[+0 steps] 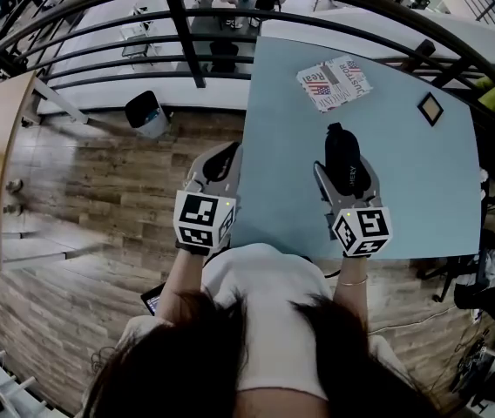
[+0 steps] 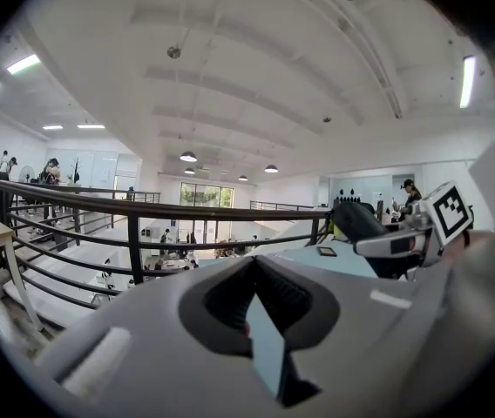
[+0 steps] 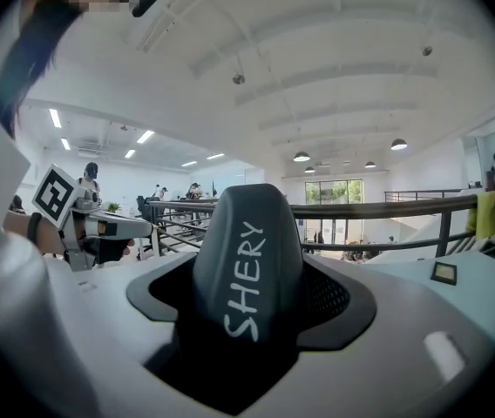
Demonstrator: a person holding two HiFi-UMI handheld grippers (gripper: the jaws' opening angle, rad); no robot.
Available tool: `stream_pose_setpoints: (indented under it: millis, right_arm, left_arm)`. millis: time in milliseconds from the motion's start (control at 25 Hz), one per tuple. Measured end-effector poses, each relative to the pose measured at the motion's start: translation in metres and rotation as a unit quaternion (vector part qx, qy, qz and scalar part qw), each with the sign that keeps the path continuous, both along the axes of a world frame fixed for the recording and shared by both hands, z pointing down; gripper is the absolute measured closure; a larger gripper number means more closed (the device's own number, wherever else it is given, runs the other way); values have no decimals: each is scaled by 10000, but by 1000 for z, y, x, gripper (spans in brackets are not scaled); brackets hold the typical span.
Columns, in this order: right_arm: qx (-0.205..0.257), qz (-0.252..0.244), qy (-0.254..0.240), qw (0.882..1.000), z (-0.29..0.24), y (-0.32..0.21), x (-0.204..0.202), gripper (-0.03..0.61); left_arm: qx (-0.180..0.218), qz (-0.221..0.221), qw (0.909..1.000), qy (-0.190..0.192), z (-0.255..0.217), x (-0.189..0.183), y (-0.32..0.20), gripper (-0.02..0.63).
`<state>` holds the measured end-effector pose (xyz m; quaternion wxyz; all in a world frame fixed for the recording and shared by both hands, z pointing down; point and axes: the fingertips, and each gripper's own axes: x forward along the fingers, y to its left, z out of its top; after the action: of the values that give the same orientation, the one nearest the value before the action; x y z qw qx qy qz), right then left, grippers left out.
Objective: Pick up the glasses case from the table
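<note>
The glasses case (image 1: pixel 342 146) is black and rounded, with white lettering "SHERY" on it (image 3: pixel 249 273). My right gripper (image 1: pixel 345 171) is shut on it and holds it above the light blue table (image 1: pixel 422 181), near the table's middle. In the right gripper view the case fills the gap between the jaws of my right gripper (image 3: pixel 247 320). My left gripper (image 1: pixel 217 165) hangs just off the table's left edge, over the wooden floor, with its jaws together and nothing in them. The left gripper view shows the case (image 2: pixel 356 220) lifted at the right.
A folded newspaper (image 1: pixel 335 83) lies at the table's far side, and a small dark-framed square (image 1: pixel 430 108) near its right edge. A black railing (image 1: pixel 186 33) curves past the far edge. A dark bin (image 1: pixel 147 114) stands on the floor at the left.
</note>
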<state>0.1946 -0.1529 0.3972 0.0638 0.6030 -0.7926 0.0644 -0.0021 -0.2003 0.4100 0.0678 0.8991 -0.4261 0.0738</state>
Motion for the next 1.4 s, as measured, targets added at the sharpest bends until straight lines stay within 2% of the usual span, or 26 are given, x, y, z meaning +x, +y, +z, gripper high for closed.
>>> stream_pose_setpoints:
  millis: [320, 760, 1400]
  right_arm:
    - [-60, -9, -178, 9998, 1, 5, -5, 230]
    - [-153, -116, -98, 9998, 5, 4, -3, 230]
    - [-61, -122, -140, 9998, -1, 8, -3, 230]
  left_arm:
    - [-56, -218, 9997, 15, -3, -19, -6, 556]
    - [-46, -196, 9998, -36, -4, -12, -1, 557]
    - [-19, -215, 9998, -29, -5, -11, 5, 557]
